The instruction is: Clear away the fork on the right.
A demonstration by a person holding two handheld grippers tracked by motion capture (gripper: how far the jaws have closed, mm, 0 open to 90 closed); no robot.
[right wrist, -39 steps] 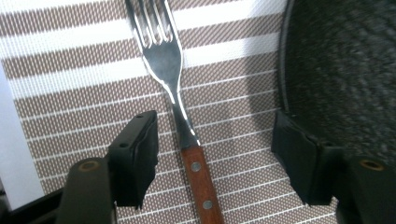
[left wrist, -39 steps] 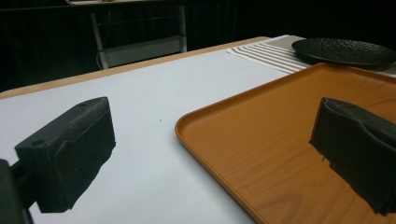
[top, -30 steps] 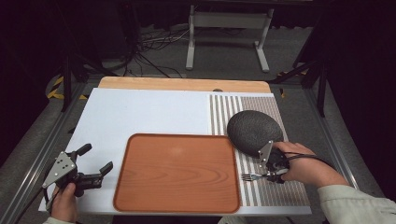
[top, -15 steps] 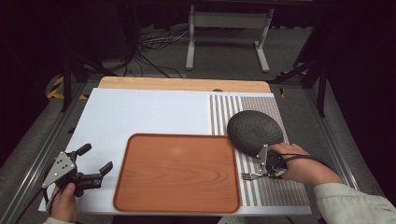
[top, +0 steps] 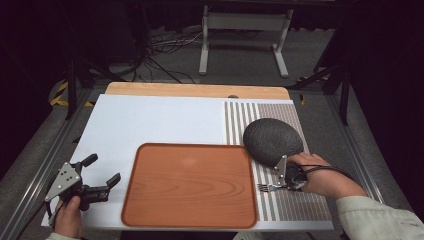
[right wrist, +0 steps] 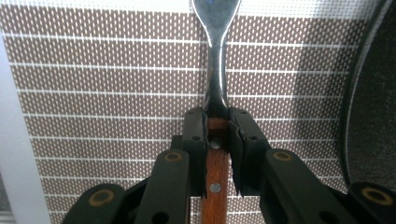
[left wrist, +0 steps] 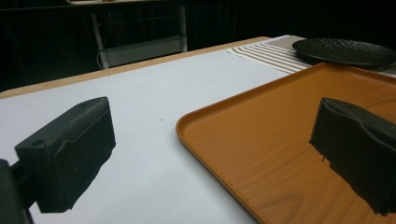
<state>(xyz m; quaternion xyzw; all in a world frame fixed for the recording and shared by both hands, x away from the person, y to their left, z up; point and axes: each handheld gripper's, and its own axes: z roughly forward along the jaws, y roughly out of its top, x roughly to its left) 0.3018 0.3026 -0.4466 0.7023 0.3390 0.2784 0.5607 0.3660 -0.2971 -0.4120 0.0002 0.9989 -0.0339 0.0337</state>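
Right hand-held gripper clamping the wooden handle of a fork, tines lying over the striped placemat just beside the dark plate; contact with the mat possibly, hard to tell. Left hand-held gripper hovering at the desk left of the orange tray, jaws standing wide apart, gripping nothing.

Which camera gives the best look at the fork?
The right gripper view: the fork sits close up, its wooden handle clamped in the right gripper. The high view shows it small on the striped mat.
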